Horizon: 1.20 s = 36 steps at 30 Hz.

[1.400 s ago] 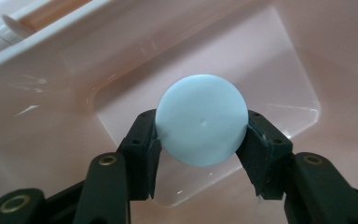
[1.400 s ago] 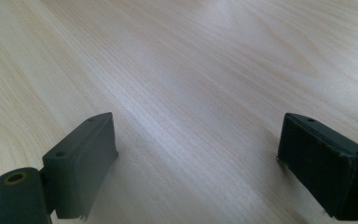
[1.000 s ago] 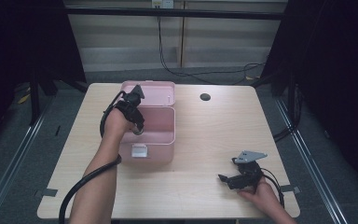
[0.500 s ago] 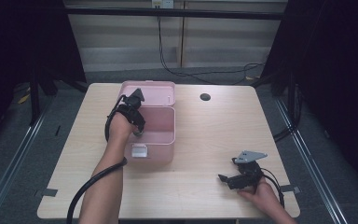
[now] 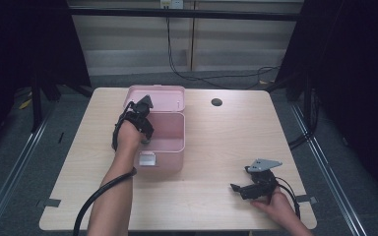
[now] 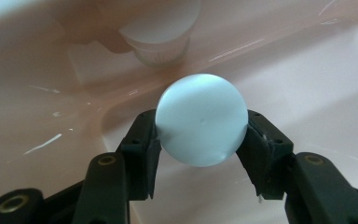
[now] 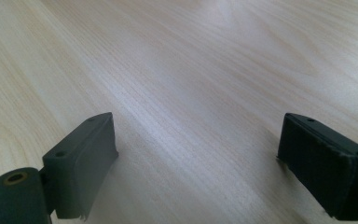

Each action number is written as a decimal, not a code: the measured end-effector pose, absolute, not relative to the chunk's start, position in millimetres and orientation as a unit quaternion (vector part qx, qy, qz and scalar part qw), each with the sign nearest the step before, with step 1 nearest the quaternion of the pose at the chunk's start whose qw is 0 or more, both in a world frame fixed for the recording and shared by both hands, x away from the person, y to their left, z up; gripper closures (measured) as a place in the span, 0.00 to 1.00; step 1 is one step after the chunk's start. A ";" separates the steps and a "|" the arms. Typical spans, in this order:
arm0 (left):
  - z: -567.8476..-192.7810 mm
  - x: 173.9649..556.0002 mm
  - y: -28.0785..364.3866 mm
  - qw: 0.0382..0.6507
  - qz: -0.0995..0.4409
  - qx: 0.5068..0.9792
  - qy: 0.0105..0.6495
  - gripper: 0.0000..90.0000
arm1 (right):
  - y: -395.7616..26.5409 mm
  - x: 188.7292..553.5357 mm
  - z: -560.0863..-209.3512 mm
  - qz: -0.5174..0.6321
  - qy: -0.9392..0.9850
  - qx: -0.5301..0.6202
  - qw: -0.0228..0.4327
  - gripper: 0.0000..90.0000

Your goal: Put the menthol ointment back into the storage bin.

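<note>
Left tool (image 6: 200,140) clamps a pale blue smooth ball (image 6: 200,119) inside the open pink plastic box (image 5: 170,142), frame centre-left; right tool (image 7: 196,172) rests wide open on the light wooden surface (image 5: 226,142), lower right.

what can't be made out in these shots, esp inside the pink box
- High view: the pale blue ball in the pink box is hidden by the left hand-held gripper and hand.
- Left gripper view: white ribbed cap, blurred and cut off by the top edge.
- High view: small dark disc, too small to identify.
</note>
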<state>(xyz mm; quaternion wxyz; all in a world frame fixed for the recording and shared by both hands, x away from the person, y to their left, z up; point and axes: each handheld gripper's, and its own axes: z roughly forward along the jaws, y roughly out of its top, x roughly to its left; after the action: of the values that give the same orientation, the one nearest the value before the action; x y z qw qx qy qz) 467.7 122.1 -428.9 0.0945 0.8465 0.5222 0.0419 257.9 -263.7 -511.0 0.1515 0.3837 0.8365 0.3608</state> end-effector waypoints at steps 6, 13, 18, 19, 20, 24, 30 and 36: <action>-432.2 468.0 121.9 0.094 0.046 0.846 0.523 0.56 | -263.7 257.9 -511.0 0.361 0.836 0.384 0.151 0.12; -435.8 468.2 121.8 0.097 0.048 0.842 0.528 0.56 | -263.8 257.9 -511.0 0.361 0.836 0.384 0.151 0.12; -435.9 468.2 121.9 0.099 0.054 0.841 0.530 0.55 | -263.7 257.9 -511.0 0.361 0.836 0.384 0.151 0.12; -436.0 468.1 122.0 0.100 0.056 0.841 0.529 0.55 | -263.7 257.9 -511.0 0.361 0.836 0.384 0.151 0.12; -436.1 468.0 122.0 0.103 0.057 0.840 0.530 0.55 | -263.8 257.9 -511.0 0.361 0.836 0.384 0.151 0.12; -436.2 468.3 122.1 0.106 0.061 0.840 0.529 0.55 | -263.7 257.9 -511.0 0.361 0.836 0.384 0.151 0.12; -436.0 468.1 122.8 0.108 0.071 0.841 0.526 0.54 | -263.8 257.9 -511.0 0.361 0.836 0.384 0.152 0.12; -433.8 467.7 122.7 0.111 0.076 0.841 0.524 0.53 | -263.8 257.9 -511.0 0.361 0.836 0.384 0.152 0.12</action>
<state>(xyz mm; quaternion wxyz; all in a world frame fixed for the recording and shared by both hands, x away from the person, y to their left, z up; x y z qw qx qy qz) 467.7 122.7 -433.8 0.1115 0.8412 0.5235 0.0765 257.9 -263.8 -511.0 0.1515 0.3836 0.8365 0.3608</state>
